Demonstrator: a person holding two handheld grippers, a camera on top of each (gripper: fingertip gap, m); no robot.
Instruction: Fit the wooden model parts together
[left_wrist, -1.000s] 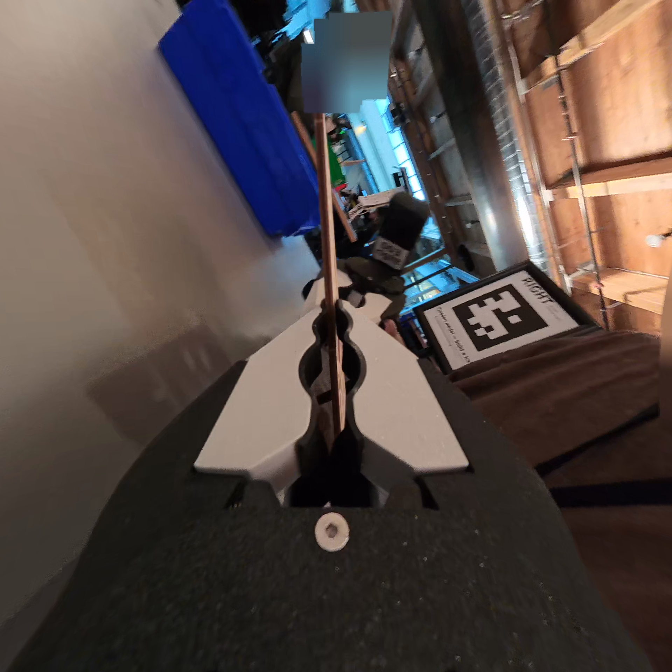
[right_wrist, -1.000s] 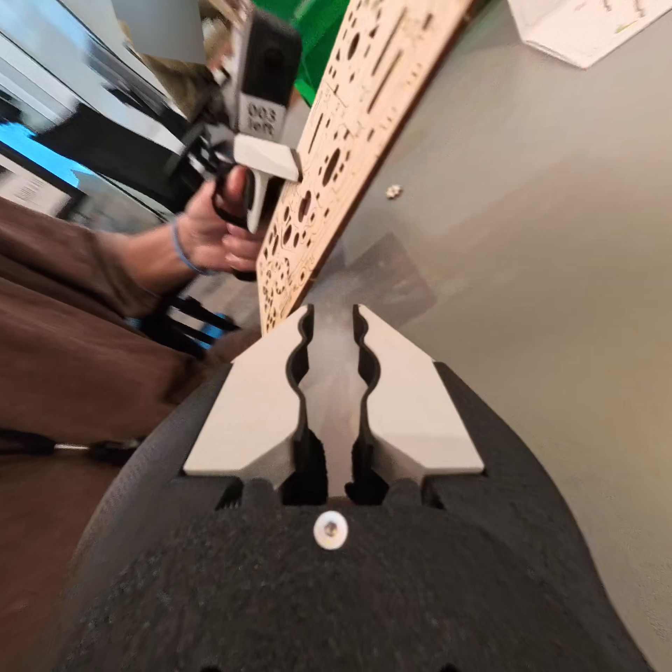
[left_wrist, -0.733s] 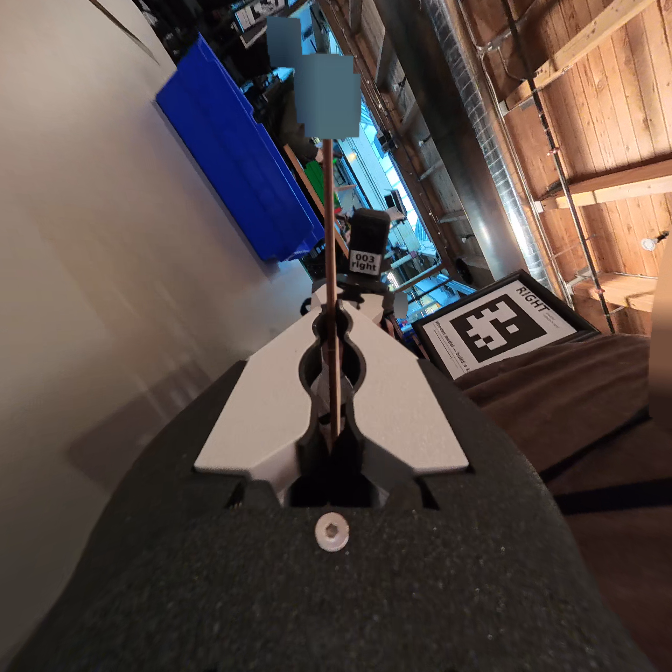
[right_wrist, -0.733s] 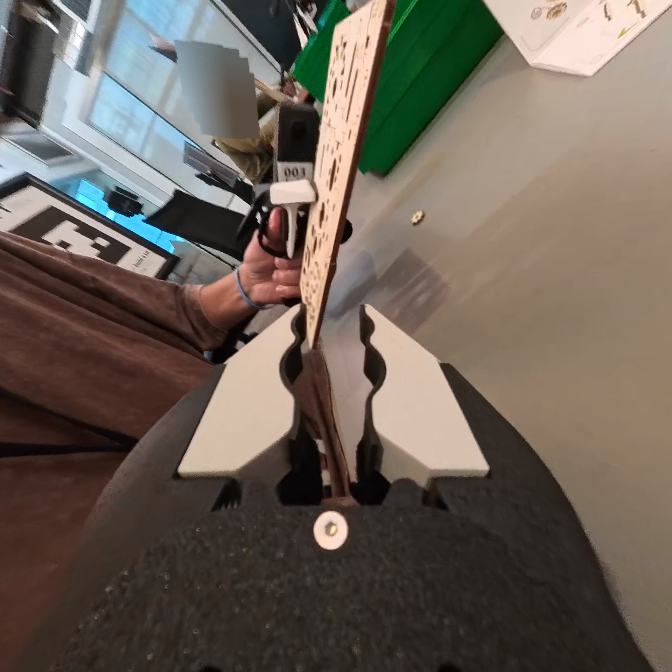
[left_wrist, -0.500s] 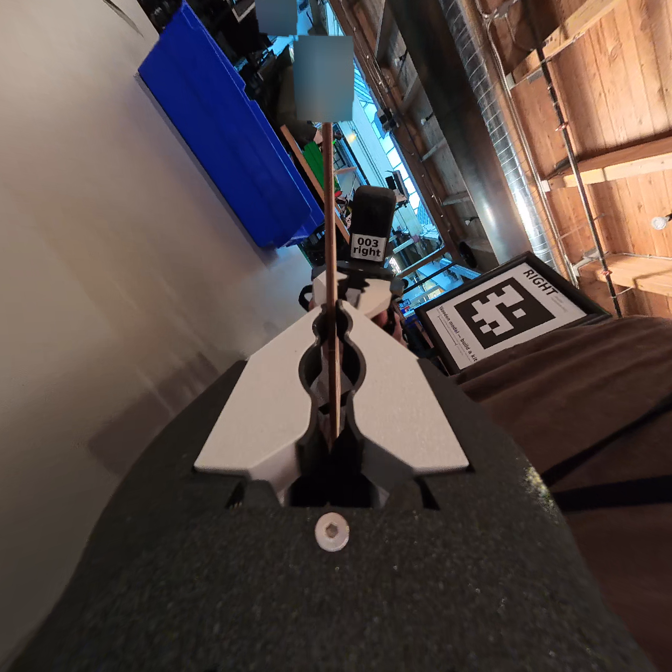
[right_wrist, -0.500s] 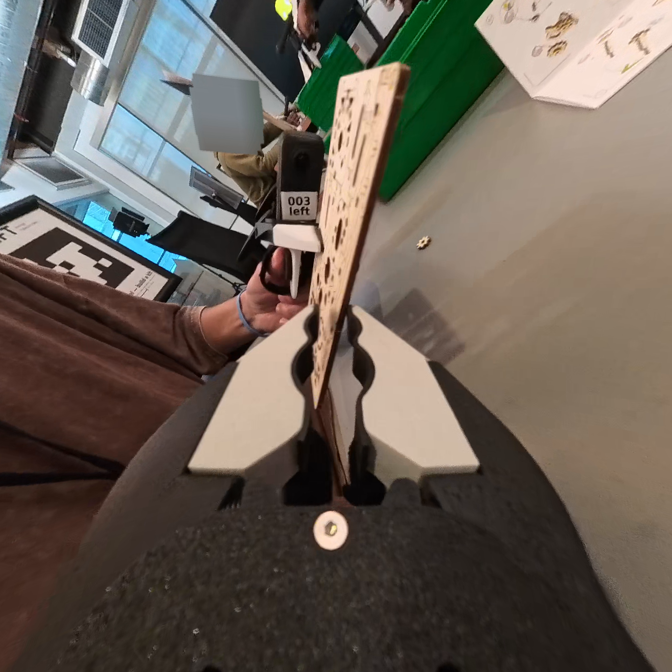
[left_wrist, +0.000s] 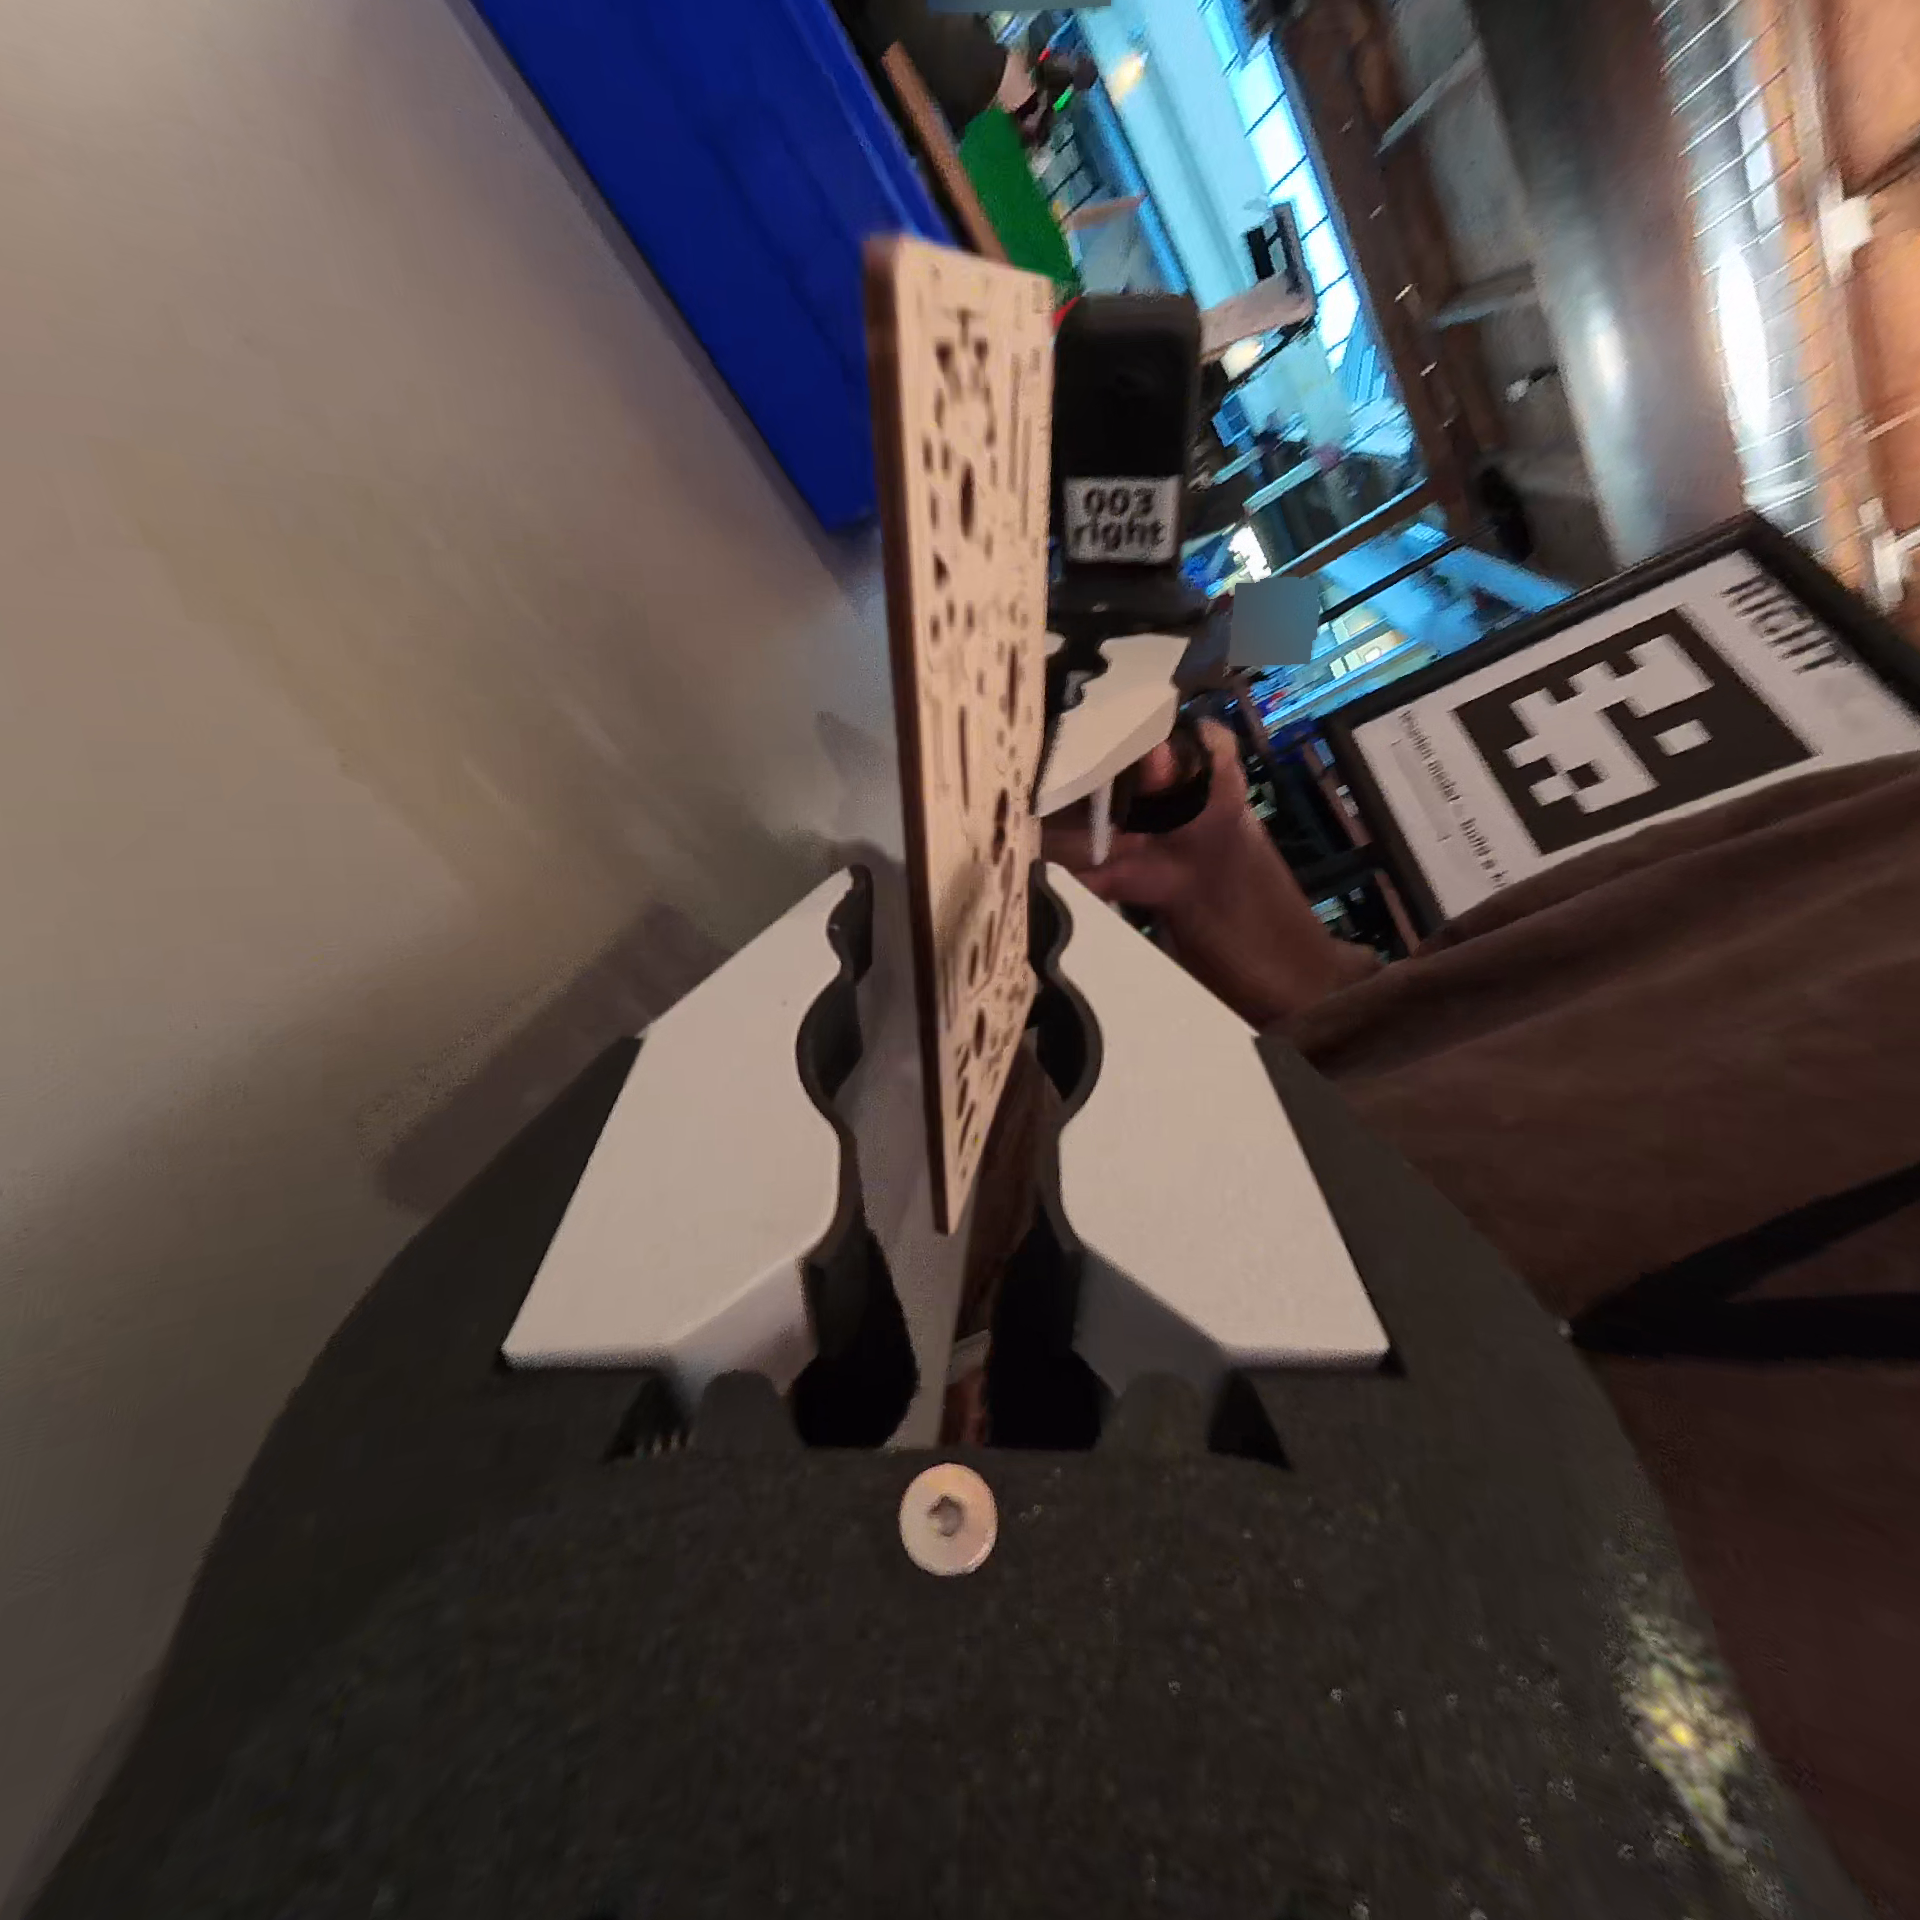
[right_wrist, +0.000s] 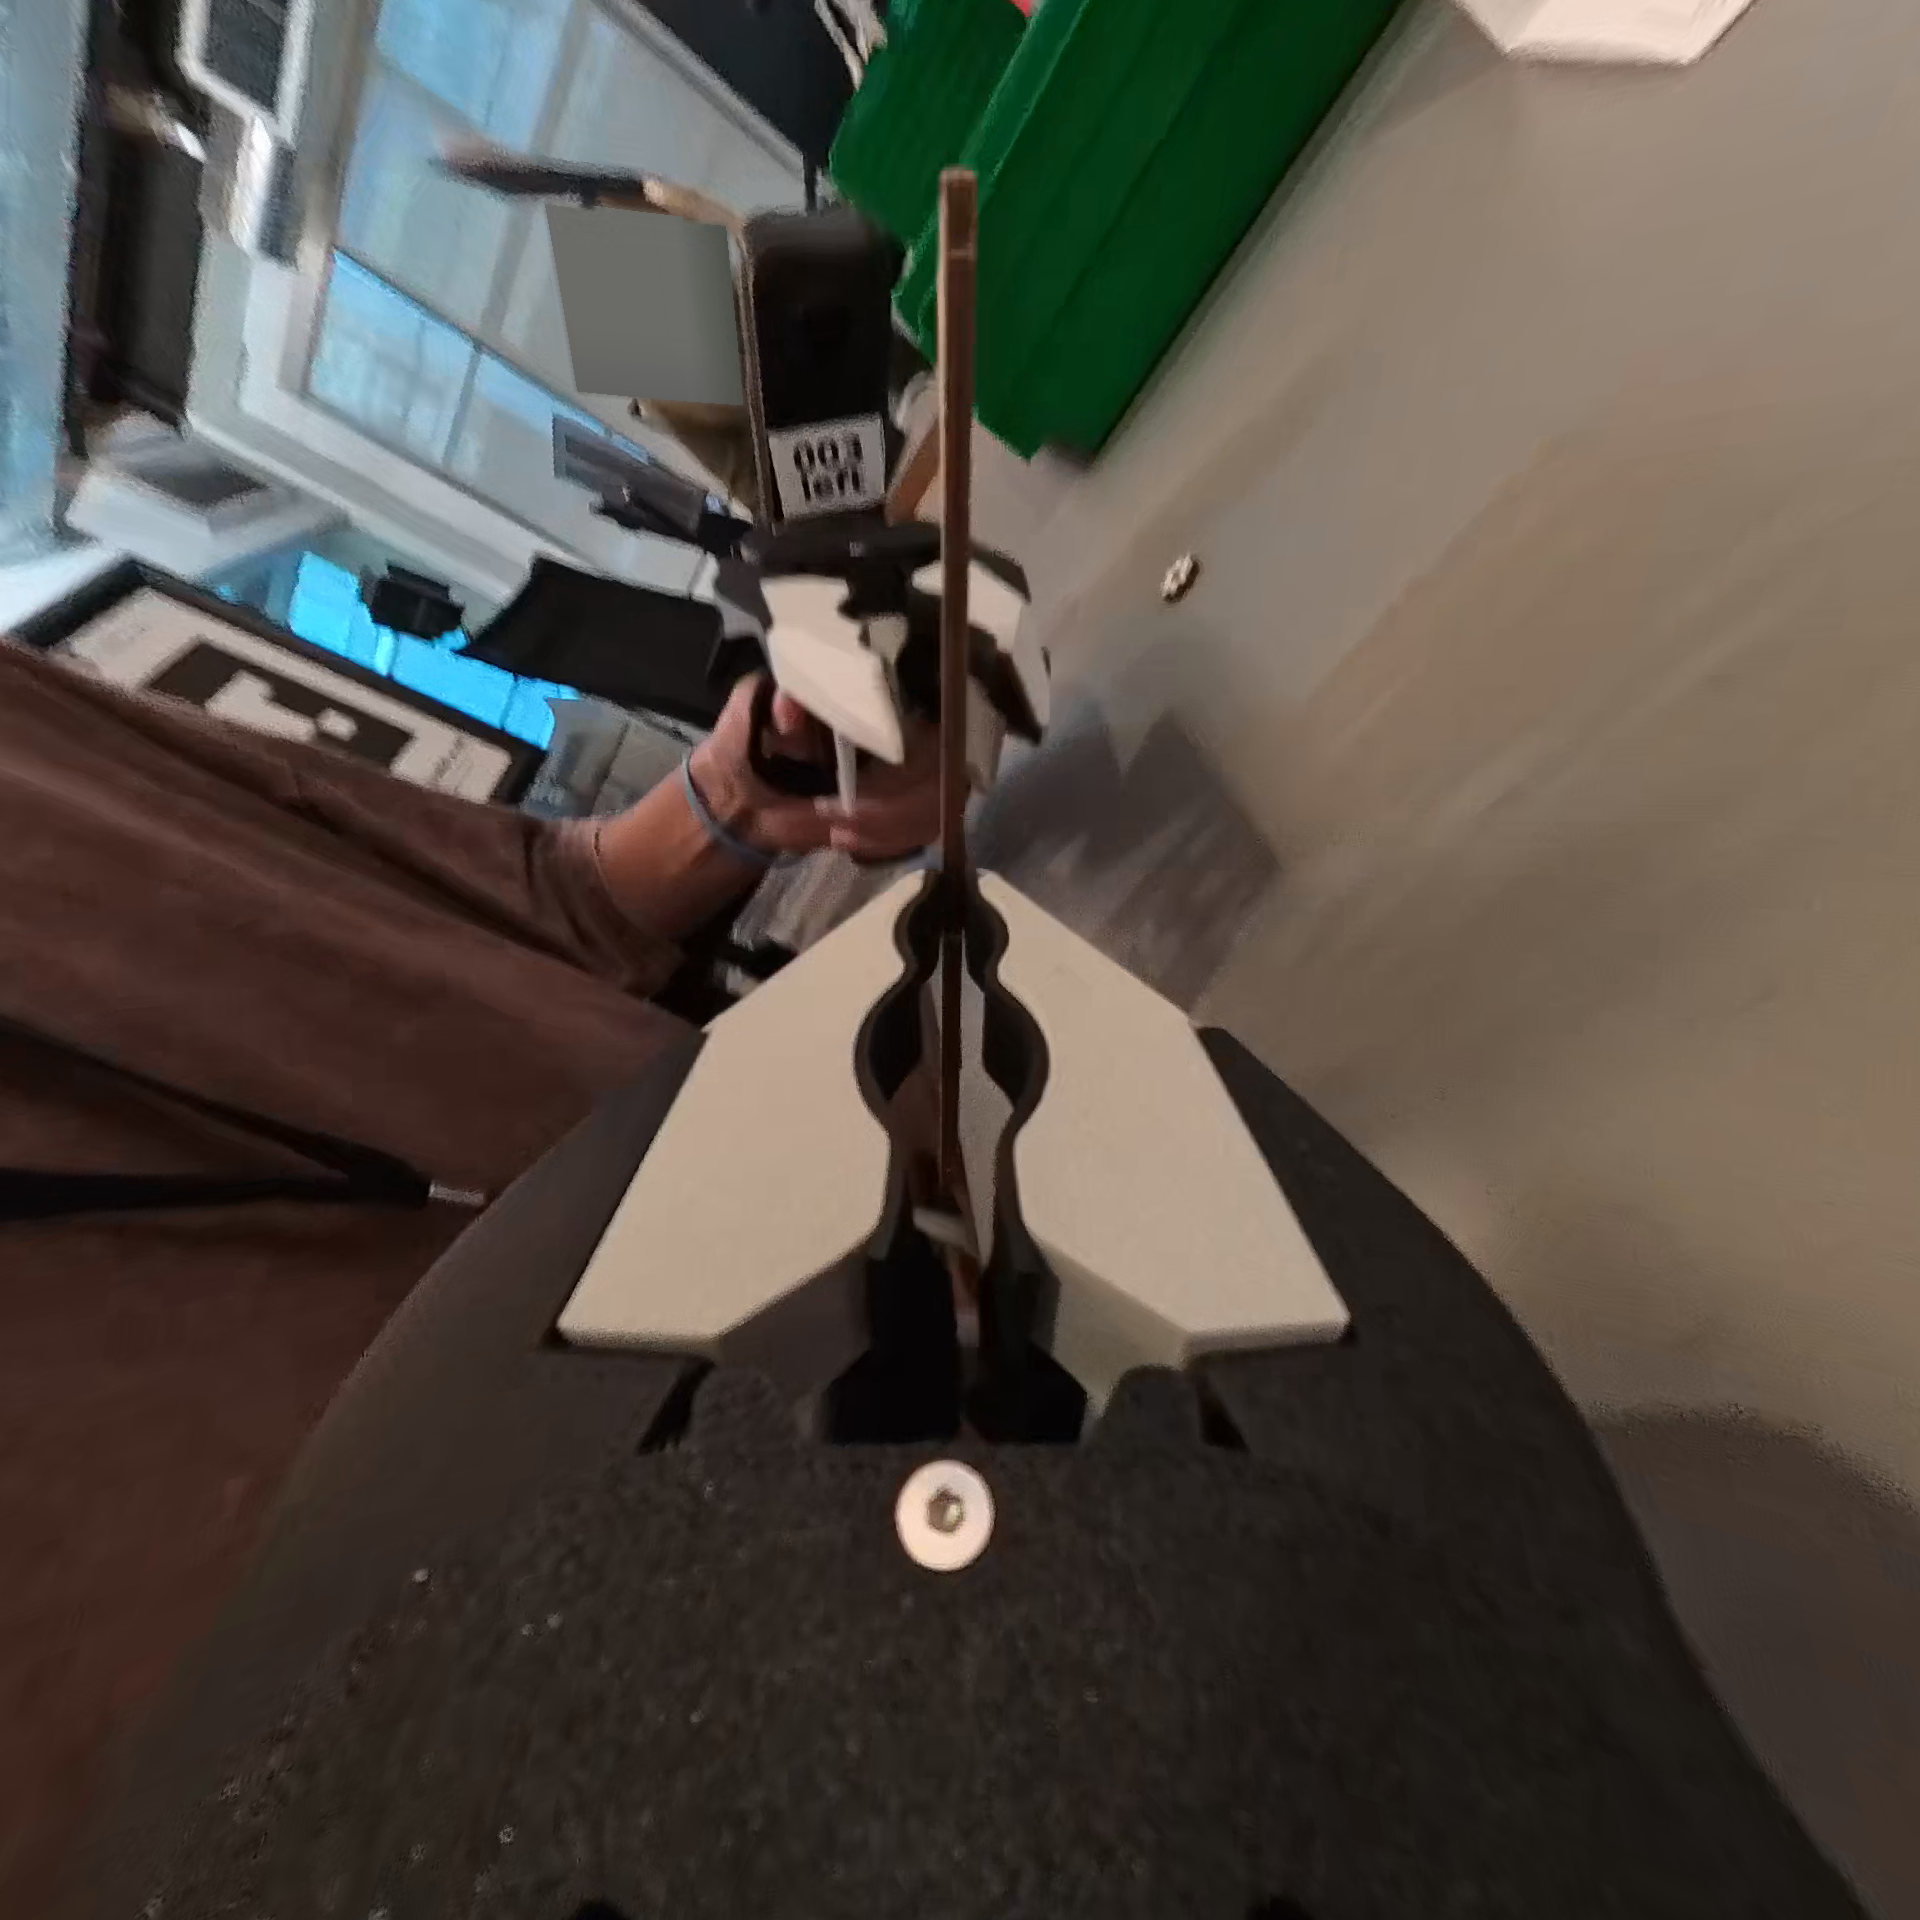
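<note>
1. While the wooden parts sheet (left_wrist: 961, 665) was held upright above the grey table (left_wrist: 312, 727), the left gripper (left_wrist: 943, 1060) stood with its white fingers (left_wrist: 717, 1122) apart; the sheet's lower corner sat in the gap, nearer the right-hand finger, and contact could not be confirmed through the blur.
2. From its own wrist view, the right gripper (right_wrist: 951, 1039) had its fingers drawn together on the sheet's thin edge (right_wrist: 954, 582), which ran straight up from between the tips. This was judged a firm clamp on the sheet.
3. In the left wrist view the right gripper appeared just behind the sheet, a hand (left_wrist: 1205, 862) on its handle; in the right wrist view the left gripper (right_wrist: 904, 665) straddled the same edge farther along, its fingers apart.
4. Judgement: a transfer of the sheet was in hand, the right side bearing the load. To do it well, the left gripper should clear the sheet squarely, without dragging a finger across the perforated face, since the thin ply looked liable to flex or snap at its cut-outs.
5. Judgement: the right grip should hold the sheet steady and upright until a part is selected; no parts had yet been joined.
6. A small toothed piece (right_wrist: 1181, 575) lay loose on the table, well apart from both tools.
</note>
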